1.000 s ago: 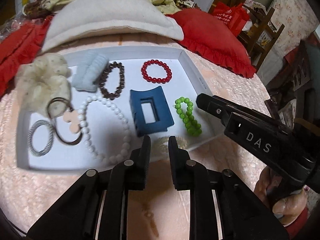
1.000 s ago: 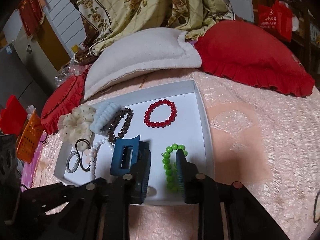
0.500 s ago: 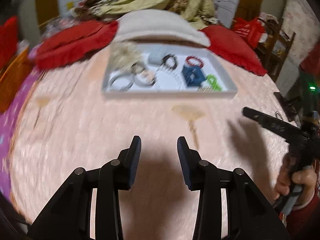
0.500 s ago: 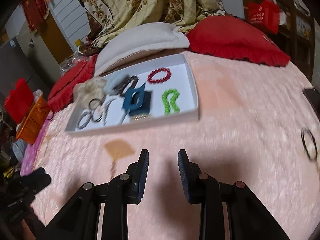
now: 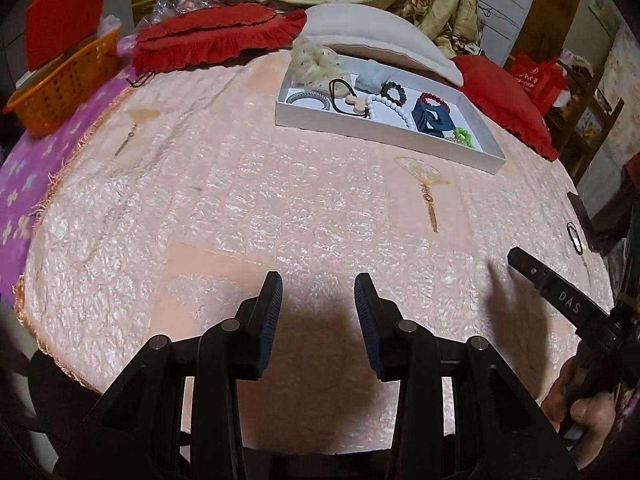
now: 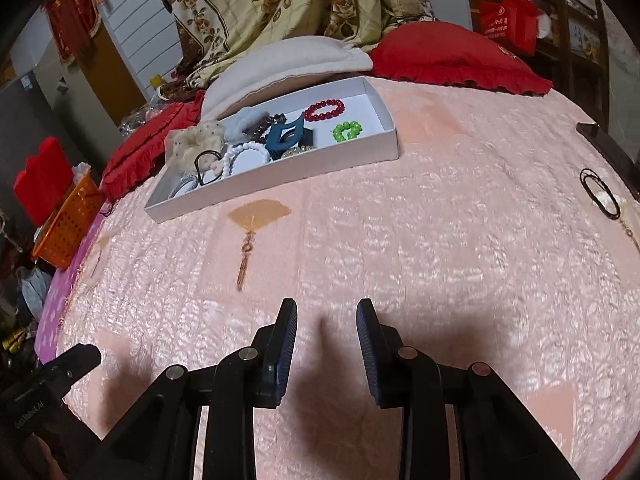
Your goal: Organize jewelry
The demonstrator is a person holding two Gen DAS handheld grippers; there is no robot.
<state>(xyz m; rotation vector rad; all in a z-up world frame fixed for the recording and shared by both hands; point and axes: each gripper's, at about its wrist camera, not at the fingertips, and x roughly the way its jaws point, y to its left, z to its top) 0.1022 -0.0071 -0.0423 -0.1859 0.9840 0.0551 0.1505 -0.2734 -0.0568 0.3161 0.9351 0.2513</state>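
Note:
A white tray (image 5: 384,136) (image 6: 280,172) sits far back on the pink bedspread. It holds a red bead bracelet (image 6: 325,109), a green bead bracelet (image 6: 347,131), a blue hair claw (image 5: 433,118) (image 6: 286,138), a white bead necklace (image 5: 387,106), a dark bead bracelet (image 5: 394,93), scrunchies and hair ties. A black hair tie with a white charm (image 6: 602,196) (image 5: 575,236) lies alone at the right edge of the bed. My left gripper (image 5: 318,298) is open and empty above the near bedspread. My right gripper (image 6: 326,326) is open and empty too.
A white pillow (image 6: 288,60) and red cushions (image 6: 456,60) (image 5: 216,36) lie behind the tray. An orange basket (image 5: 64,88) stands at the left. A dark phone-like slab (image 6: 608,148) lies at the bed's right edge. Pink bedspread (image 5: 260,220) spreads between the grippers and the tray.
Both grippers have pulled back from over the tray to the near side of the bed and opened wider. The tray's contents have stayed put.

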